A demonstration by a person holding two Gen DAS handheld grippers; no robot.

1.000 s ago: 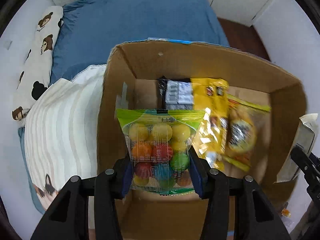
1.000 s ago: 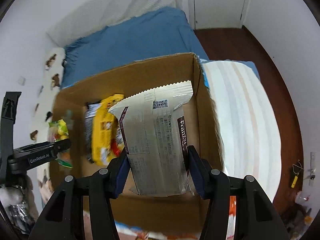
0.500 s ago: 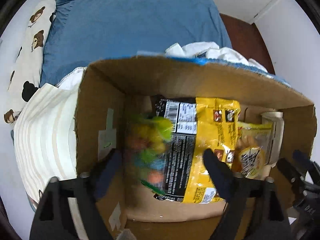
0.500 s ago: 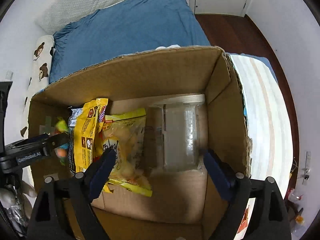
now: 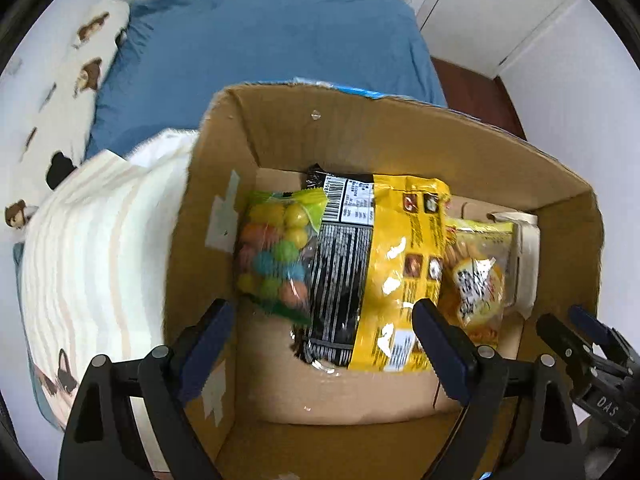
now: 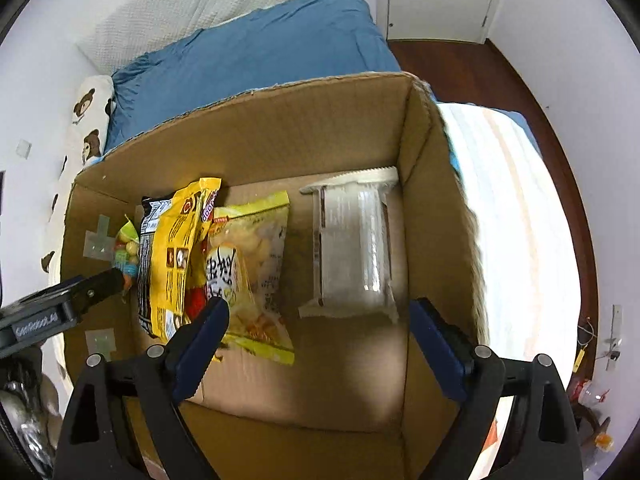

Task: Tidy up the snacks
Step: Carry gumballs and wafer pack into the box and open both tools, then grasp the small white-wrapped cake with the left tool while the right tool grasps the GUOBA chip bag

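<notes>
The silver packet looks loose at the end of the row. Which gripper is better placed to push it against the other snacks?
Right, probably. The right gripper is open and empty with the silver packet just ahead, between its fingers. The left gripper, also open, faces the gumball bag at the opposite end of the cardboard box.

- Cardboard box [image 6: 280,128]: open at the top, brown, holding every snack on its floor.
- Bag of coloured candy balls [image 5: 276,256]: clear with a green top, against the left wall, blurred.
- Black-and-yellow snack bag [image 5: 384,264]: glossy, beside the candy and partly overlapping it.
- Pale yellow chip bag [image 6: 256,264]: lying flat near the middle, its left edge under the black-and-yellow bag.
- Silvery-white packet [image 6: 352,248]: flat near the right wall, apart from the others.
</notes>
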